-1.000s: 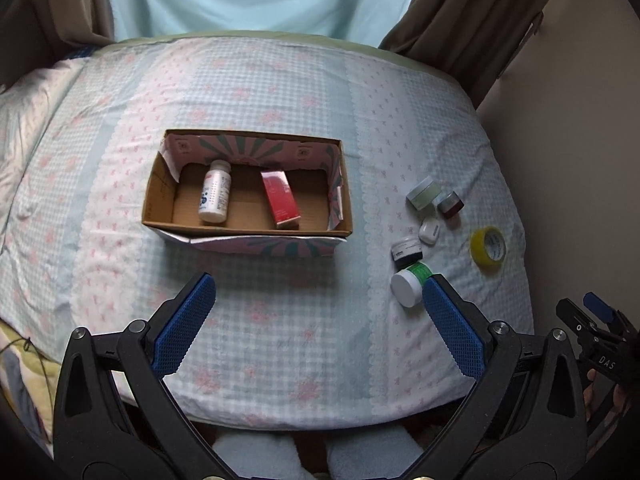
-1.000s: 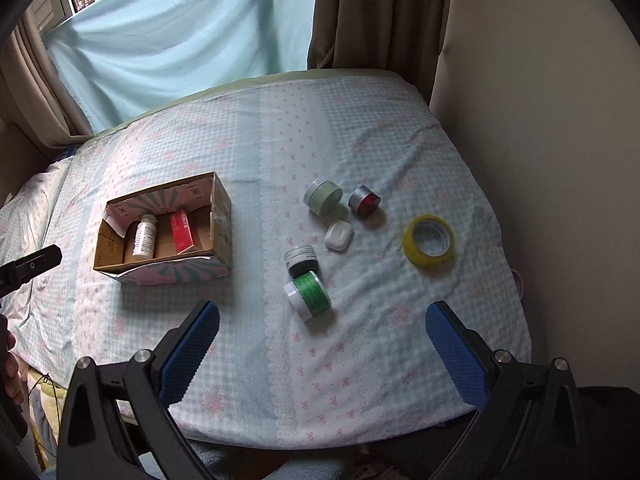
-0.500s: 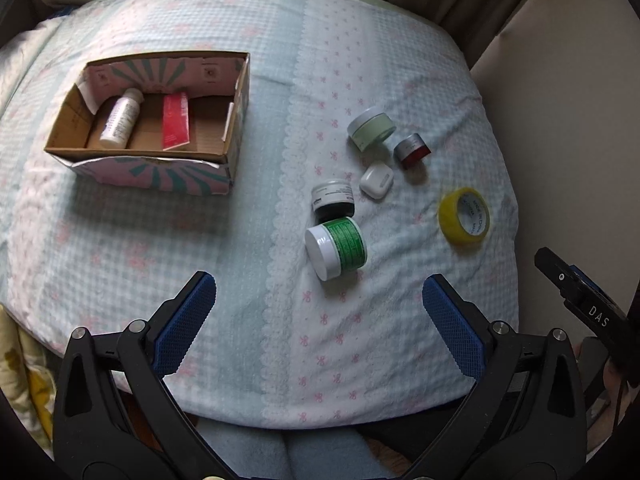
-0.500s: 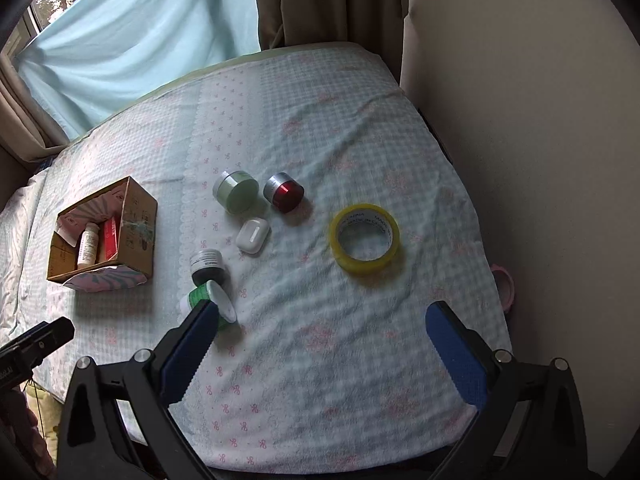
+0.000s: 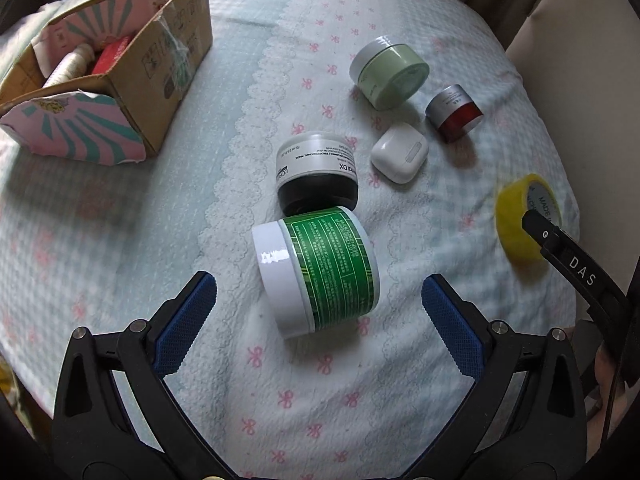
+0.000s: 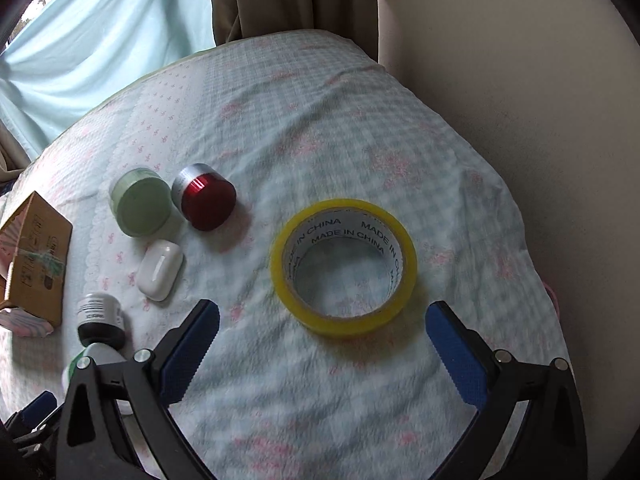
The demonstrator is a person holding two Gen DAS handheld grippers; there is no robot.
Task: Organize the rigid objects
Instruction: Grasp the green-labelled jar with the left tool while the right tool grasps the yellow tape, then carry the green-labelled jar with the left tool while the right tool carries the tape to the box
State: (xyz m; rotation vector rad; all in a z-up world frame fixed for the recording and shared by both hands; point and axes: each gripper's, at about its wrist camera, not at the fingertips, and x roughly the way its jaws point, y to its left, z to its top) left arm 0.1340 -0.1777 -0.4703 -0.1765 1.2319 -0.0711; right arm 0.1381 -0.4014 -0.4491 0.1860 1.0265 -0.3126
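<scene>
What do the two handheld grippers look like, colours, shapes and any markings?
Both match. The left gripper and the right gripper each have black plastic arms that spread in a V, silver pivot screws, and blue fingers with a cross-hatched grip texture. The right gripper's black body, at the edge of the left wrist view, carries white letters "DAS".

The jar point(image 5: 328, 268) has a green label and white lid. Another jar point(image 5: 318, 172) is black with a white band. A pale green jar point(image 5: 390, 74), a red-and-silver jar point(image 6: 204, 196), a white case point(image 6: 160, 270), yellow tape point(image 6: 344, 266). The sheet point(image 6: 320, 140) is pale blue checked with pink bows.
</scene>
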